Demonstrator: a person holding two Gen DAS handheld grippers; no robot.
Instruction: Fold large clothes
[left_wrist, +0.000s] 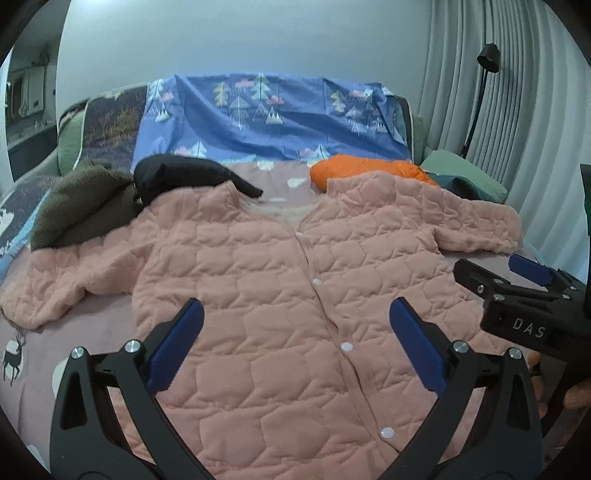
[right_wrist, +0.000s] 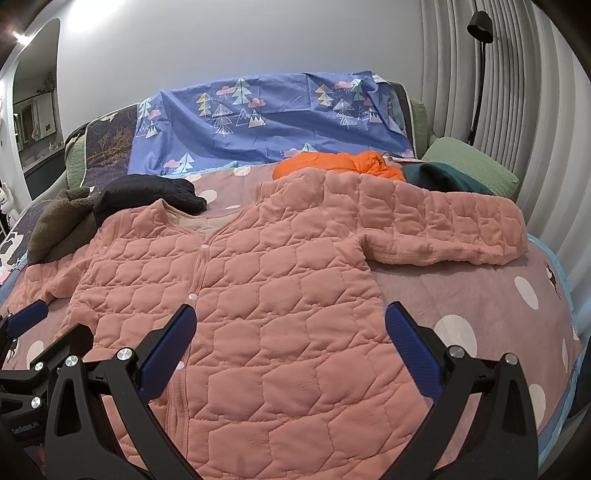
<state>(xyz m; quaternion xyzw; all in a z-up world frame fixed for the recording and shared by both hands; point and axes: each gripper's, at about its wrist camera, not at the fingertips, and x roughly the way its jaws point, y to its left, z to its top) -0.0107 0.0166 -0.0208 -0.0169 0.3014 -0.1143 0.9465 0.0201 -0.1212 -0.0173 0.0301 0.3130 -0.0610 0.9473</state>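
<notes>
Both tongs hang wide open and empty over the lower half of the jacket (left_wrist: 295, 295), the left tongs (left_wrist: 295, 332) above the snap placket, the right tongs (right_wrist: 290, 332) over the panel just beside it, the two side by side and near each other. To the right there is bare bedspread (right_wrist: 480, 295) out to the bed's edge; to the left a narrower strip past the sleeve. The pink quilted jacket lies front up on the bed, snapped shut, sleeves spread sideways, hem toward the tongs. Behind its collar sit a black garment (left_wrist: 184, 173), a brown fleece (left_wrist: 81, 206) and an orange one (right_wrist: 340, 162), all touching or overlapped by the shoulders.
</notes>
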